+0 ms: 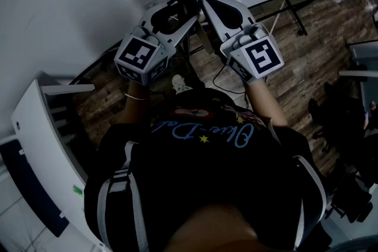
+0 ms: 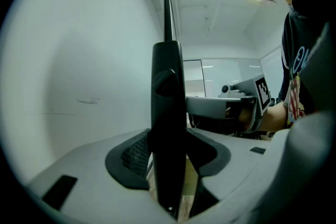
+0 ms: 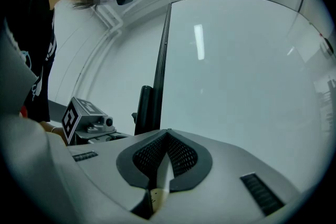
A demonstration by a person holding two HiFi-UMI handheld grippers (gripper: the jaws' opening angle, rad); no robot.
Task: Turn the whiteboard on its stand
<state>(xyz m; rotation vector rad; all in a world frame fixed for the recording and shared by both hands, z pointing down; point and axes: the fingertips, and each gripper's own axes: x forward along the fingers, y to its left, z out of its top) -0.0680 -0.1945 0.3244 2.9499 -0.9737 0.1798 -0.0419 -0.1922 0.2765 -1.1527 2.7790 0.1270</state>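
**Left white surface** (image 2: 68, 86): broad, pale, with faint smudged marks. Lies far left of the stand. Whether it is a wall or a second board face cannot be told.

**Left gripper** (image 1: 168, 18): raised at chest height. The jaws stand on either side of the black upright (image 2: 168, 113), with the pads drawn in against it and the post filling the gap.

**Black upright**: a stout dark post of the stand, centre far. A thin dark frame edge (image 3: 163, 55) continues above it.

**Right gripper** (image 1: 208, 4): just right of the post. The jaws are together with the pads meeting at the tips, and nothing is visible between them. It sits close to the board's lower corner; contact cannot be confirmed.

**Whiteboard** (image 3: 241, 71): a large glossy panel running right and far from the upright, mounted on the stand above the wooden floor (image 1: 319, 26). Ceiling lights are reflected in its face.

**Handling, as judged**: the panel looks stiff and fairly light but wide, so it is likely to swing with some momentum. The gloss offers the pads poor purchase, so the face is best avoided. The better hold is the frame edge near the pivot, or a push on the rim, with the post steadied so that the stand does not shift or tip.
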